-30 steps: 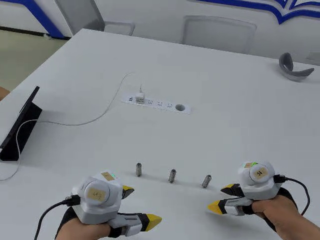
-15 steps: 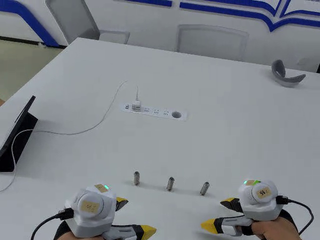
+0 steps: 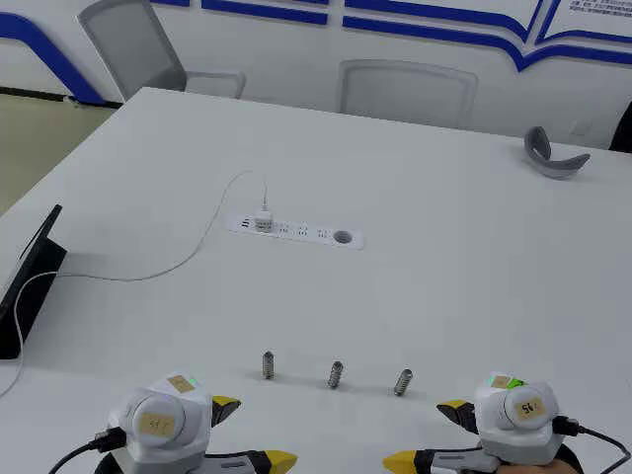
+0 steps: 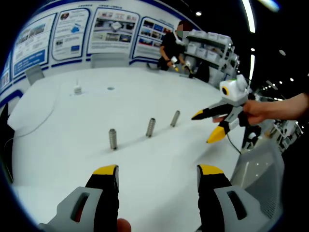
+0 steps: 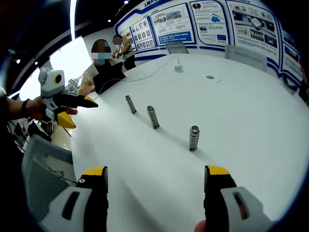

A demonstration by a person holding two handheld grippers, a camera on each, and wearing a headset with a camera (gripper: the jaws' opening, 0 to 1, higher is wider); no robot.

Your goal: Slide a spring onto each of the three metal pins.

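- A broad white worktop [image 3: 444, 267] spans the head view, with a grey plastic chair [image 3: 405, 91] behind its far edge at top centre.
- A long white power strip [image 3: 296, 232] lies at the centre of the frame. A thin white cable [image 3: 188, 255] trails from it towards a flat black slab [image 3: 25, 286] at the left edge.
- 3 short metal pins stand upright in a row at lower centre: the left pin [image 3: 268, 365], the middle pin [image 3: 336, 374] and the right pin [image 3: 403, 382]. Each has a coiled steel spring around it.
- The white, yellow-tipped left gripper [image 3: 254, 432] sits in the lower left corner, near the left pin. Its jaws are spread wide and hold nothing.
- The matching right gripper [image 3: 425, 434] sits in the lower right corner, near the right pin. Its jaws are also spread wide and hold nothing.
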